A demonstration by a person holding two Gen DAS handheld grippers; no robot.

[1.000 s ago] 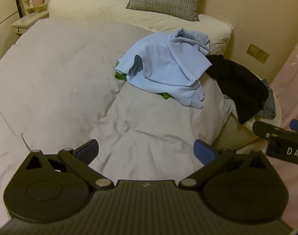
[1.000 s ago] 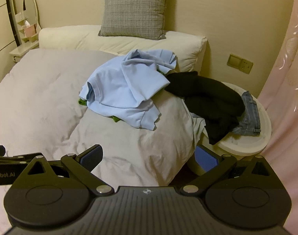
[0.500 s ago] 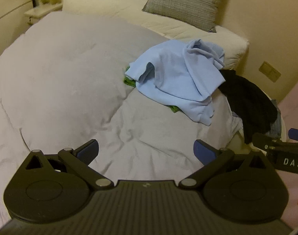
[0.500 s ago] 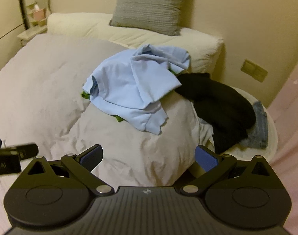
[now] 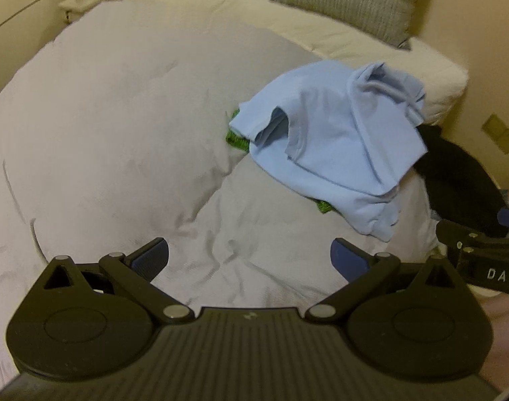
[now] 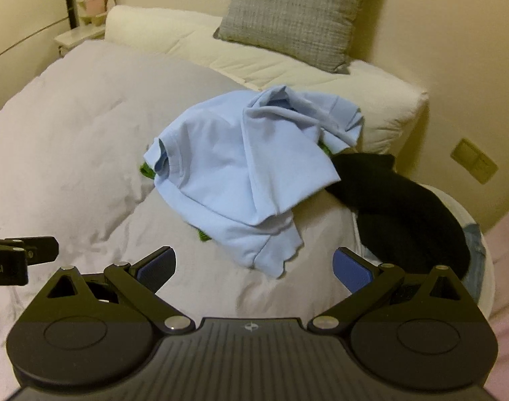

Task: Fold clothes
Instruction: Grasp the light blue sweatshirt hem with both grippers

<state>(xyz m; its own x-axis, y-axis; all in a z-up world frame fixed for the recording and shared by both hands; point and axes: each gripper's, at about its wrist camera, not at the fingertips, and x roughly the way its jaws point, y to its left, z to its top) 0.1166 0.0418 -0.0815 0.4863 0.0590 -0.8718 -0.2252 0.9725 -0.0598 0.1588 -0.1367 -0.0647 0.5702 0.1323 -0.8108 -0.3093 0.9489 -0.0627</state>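
Observation:
A crumpled light blue T-shirt point(image 5: 334, 140) lies on the grey duvet point(image 5: 120, 127), on top of a green garment point(image 5: 236, 138). It also shows in the right wrist view point(image 6: 241, 173), with green edges point(image 6: 147, 170) peeking out. A black garment point(image 6: 401, 207) hangs off the bed's right side beside it. My left gripper point(image 5: 249, 260) is open and empty above the duvet, short of the shirt. My right gripper point(image 6: 254, 267) is open and empty, just short of the shirt's near hem.
A cream headboard cushion point(image 6: 288, 67) and a grey checked pillow point(image 6: 294, 13) stand behind. A round white stool point(image 6: 488, 267) with jeans point(image 6: 475, 244) stands right of the bed. A nightstand point(image 6: 77, 33) is at the far left, a wall socket point(image 6: 473, 160) at the right.
Both grippers have moved forward and closer to the blue shirt, which now looks larger. Both stay open and empty. The clothes have not moved.

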